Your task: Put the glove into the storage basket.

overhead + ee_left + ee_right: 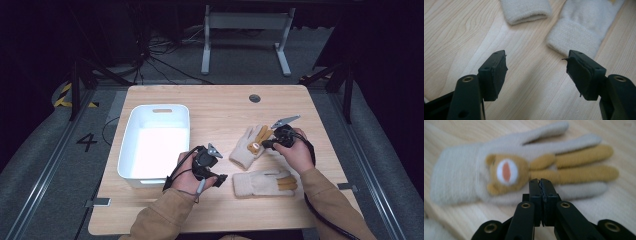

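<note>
Bin: I see a white plastic bin on the left part of the wooden table, its handle slot at the far end, nothing visible inside it.

Left gripper: My left gripper sits just to the right of the bin's near corner, low over the table. In the left gripper view the jaws stand well apart with only bare wood between the pads; it has hold of nothing.

Near glove: A cream glove lies flat near the table's front edge, cuff pointing toward my left gripper, mustard fingers to the right. In the left gripper view, two cream cuffs lie just beyond the open jaws, one to the upper left and one to the upper right; I cannot tell which cuff belongs to which glove.

Far glove: The second cream glove lies angled, just beyond the near one, its fingers pointing up toward my right gripper. In the right gripper view it shows a mustard bear face with a white and orange patch, plus mustard fingers.

Right gripper: My right gripper is at the fingers of the far glove. In the right gripper view its jaws are pressed together over the glove's middle; I cannot make out any fabric pinched between them.
</note>
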Tool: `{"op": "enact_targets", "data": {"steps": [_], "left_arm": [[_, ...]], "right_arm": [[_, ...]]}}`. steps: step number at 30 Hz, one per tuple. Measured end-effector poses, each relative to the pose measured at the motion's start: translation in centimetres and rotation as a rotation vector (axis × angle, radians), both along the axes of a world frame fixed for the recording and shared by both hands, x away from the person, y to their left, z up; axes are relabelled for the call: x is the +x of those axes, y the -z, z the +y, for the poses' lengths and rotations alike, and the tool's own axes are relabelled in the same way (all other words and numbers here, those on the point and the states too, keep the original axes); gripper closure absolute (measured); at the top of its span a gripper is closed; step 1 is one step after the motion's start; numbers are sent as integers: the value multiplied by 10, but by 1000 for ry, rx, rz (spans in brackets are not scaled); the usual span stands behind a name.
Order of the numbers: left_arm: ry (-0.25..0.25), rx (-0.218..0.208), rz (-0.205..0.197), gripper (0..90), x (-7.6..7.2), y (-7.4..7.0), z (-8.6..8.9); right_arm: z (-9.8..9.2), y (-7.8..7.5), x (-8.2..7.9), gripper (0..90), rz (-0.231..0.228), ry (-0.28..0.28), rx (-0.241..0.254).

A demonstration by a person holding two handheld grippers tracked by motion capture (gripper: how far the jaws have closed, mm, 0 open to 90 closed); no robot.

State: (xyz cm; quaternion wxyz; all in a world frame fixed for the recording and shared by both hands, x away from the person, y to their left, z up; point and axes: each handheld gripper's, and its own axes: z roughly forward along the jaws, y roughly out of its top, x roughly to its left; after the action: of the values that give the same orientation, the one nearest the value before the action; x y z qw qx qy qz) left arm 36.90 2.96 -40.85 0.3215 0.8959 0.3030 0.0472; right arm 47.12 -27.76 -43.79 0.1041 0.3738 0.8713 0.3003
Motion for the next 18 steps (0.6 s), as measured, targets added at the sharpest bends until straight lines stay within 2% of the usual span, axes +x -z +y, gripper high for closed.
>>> {"op": "enact_targets", "data": {"steps": [1,5,9,12,15,17,18], "left_arm": [[0,2,1,335,0,0,-1],[5,5,2,335,0,1,-3],[5,4,6,334,0,1,-2],[5,9,6,334,0,1,-1],[3,1,12,334,1,2,2],[-1,-2,13,333,1,2,3],[-5,-6,12,333,2,2,4]], "right_arm": [[-4,1,-5,881,-9,-3,-9],[-8,-3,-5,881,-22,0,2],[-4,-13,6,883,-57,4,18],[1,-15,12,879,-67,-2,20],[9,-11,24,873,-59,-5,8],[10,-9,26,874,-53,-7,3],[12,-5,28,881,-42,-3,-14]]}}
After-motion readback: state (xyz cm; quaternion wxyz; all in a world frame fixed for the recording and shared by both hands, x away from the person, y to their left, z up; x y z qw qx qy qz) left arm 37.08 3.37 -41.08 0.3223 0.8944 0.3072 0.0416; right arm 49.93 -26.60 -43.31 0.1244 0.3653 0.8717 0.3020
